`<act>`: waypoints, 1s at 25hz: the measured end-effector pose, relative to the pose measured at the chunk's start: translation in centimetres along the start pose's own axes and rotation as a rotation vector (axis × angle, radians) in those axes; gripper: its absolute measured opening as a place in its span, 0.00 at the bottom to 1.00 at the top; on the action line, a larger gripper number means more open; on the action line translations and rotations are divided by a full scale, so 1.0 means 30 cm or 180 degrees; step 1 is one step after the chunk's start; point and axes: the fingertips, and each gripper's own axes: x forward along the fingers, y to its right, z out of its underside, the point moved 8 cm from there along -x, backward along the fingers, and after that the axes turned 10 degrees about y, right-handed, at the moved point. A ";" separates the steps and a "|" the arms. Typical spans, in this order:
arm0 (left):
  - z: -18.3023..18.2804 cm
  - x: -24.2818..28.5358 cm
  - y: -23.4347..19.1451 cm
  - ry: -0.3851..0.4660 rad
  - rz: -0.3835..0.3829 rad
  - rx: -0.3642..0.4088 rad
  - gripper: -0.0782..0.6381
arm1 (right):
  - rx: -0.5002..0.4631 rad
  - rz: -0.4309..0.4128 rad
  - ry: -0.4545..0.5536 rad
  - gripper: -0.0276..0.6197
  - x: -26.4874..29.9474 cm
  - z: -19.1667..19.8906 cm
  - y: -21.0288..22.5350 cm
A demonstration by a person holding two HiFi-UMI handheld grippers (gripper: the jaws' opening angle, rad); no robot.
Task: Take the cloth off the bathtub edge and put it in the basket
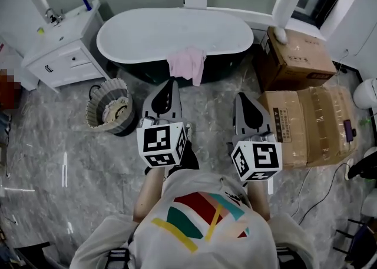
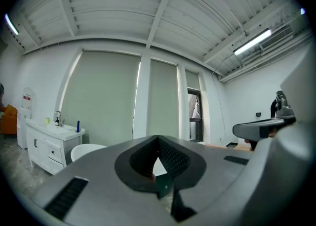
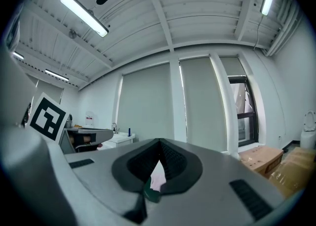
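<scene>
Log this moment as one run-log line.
stage: pre-grasp | cloth: draped over bathtub edge | basket: on floor | left gripper: shut, empty | right gripper: shut, empty

Centre: bare floor (image 1: 215, 94) open from the left gripper (image 1: 171, 82) and right gripper (image 1: 242, 96) up to the bathtub (image 1: 177, 32); nothing between.
Upper centre: cloth (image 1: 188, 63) draped over the near rim, clear on both sides.
Left of centre: basket (image 1: 93, 118) open-topped, with a free strip of floor towards the left gripper.
Upper left: white vanity (image 1: 65, 56) near the tub's left end, crowding that corner behind the basket.
Right: cardboard boxes (image 1: 306, 123) just beside the right gripper, closing off that side up to the tub's right end.
</scene>
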 end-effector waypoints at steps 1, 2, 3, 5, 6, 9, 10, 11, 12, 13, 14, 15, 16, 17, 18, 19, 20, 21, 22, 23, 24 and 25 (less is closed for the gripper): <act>0.004 0.021 -0.012 0.0001 0.0003 0.0003 0.13 | 0.0001 -0.0001 -0.0011 0.06 0.026 0.009 0.002; 0.011 0.041 -0.022 -0.0007 0.0007 0.0003 0.13 | 0.0003 -0.0004 -0.0025 0.06 0.053 0.020 0.005; 0.021 0.064 -0.033 -0.0020 0.0011 -0.0001 0.13 | 0.0004 -0.0011 -0.0041 0.06 0.082 0.031 0.009; 0.046 0.113 -0.060 -0.0060 0.0009 -0.0023 0.13 | -0.0008 -0.0036 -0.0079 0.06 0.145 0.053 0.014; 0.059 0.139 -0.076 -0.0086 0.0001 -0.0041 0.13 | -0.0016 -0.0054 -0.0104 0.06 0.177 0.063 0.014; 0.087 0.224 -0.122 -0.0130 -0.0026 -0.0089 0.13 | -0.0015 -0.0110 -0.0180 0.06 0.279 0.095 0.021; 0.092 0.252 -0.136 -0.0130 -0.0027 -0.0095 0.13 | -0.0011 -0.0126 -0.0203 0.06 0.316 0.106 0.025; 0.095 0.281 -0.150 -0.0125 -0.0025 -0.0094 0.13 | -0.0008 -0.0141 -0.0225 0.06 0.355 0.116 0.029; 0.096 0.310 -0.166 -0.0116 -0.0022 -0.0089 0.13 | -0.0009 -0.0155 -0.0246 0.06 0.396 0.125 0.031; 0.096 0.340 -0.181 -0.0107 -0.0020 -0.0082 0.13 | -0.0012 -0.0166 -0.0265 0.06 0.438 0.133 0.034; 0.097 0.372 -0.197 -0.0097 -0.0018 -0.0074 0.13 | -0.0014 -0.0175 -0.0282 0.06 0.480 0.140 0.037; 0.098 0.405 -0.213 -0.0090 -0.0016 -0.0066 0.13 | -0.0016 -0.0179 -0.0297 0.06 0.523 0.148 0.041; 0.100 0.440 -0.231 -0.0085 -0.0014 -0.0061 0.13 | -0.0017 -0.0180 -0.0312 0.06 0.566 0.156 0.045; 0.103 0.475 -0.250 -0.0085 -0.0014 -0.0061 0.13 | -0.0017 -0.0179 -0.0331 0.06 0.609 0.163 0.048; 0.105 0.511 -0.272 -0.0089 -0.0017 -0.0065 0.13 | -0.0016 -0.0178 -0.0355 0.06 0.652 0.171 0.051; 0.107 0.550 -0.295 -0.0096 -0.0025 -0.0073 0.13 | -0.0012 -0.0180 -0.0383 0.06 0.696 0.177 0.055; 0.110 0.590 -0.318 -0.0108 -0.0038 -0.0084 0.13 | -0.0007 -0.0186 -0.0413 0.06 0.740 0.183 0.060; 0.114 0.630 -0.340 -0.0125 -0.0053 -0.0097 0.13 | -0.0004 -0.0192 -0.0444 0.06 0.783 0.188 0.067; 0.121 0.670 -0.361 -0.0148 -0.0067 -0.0112 0.13 | -0.0001 -0.0197 -0.0474 0.06 0.826 0.195 0.076; 0.130 0.709 -0.382 -0.0173 -0.0078 -0.0124 0.13 | 0.0003 -0.0199 -0.0500 0.06 0.869 0.204 0.084; 0.140 0.747 -0.404 -0.0198 -0.0091 -0.0133 0.13 | 0.0011 -0.0200 -0.0521 0.06 0.913 0.213 0.092; 0.151 0.786 -0.428 -0.0224 -0.0105 -0.0142 0.13 | 0.0024 -0.0200 -0.0541 0.06 0.958 0.223 0.099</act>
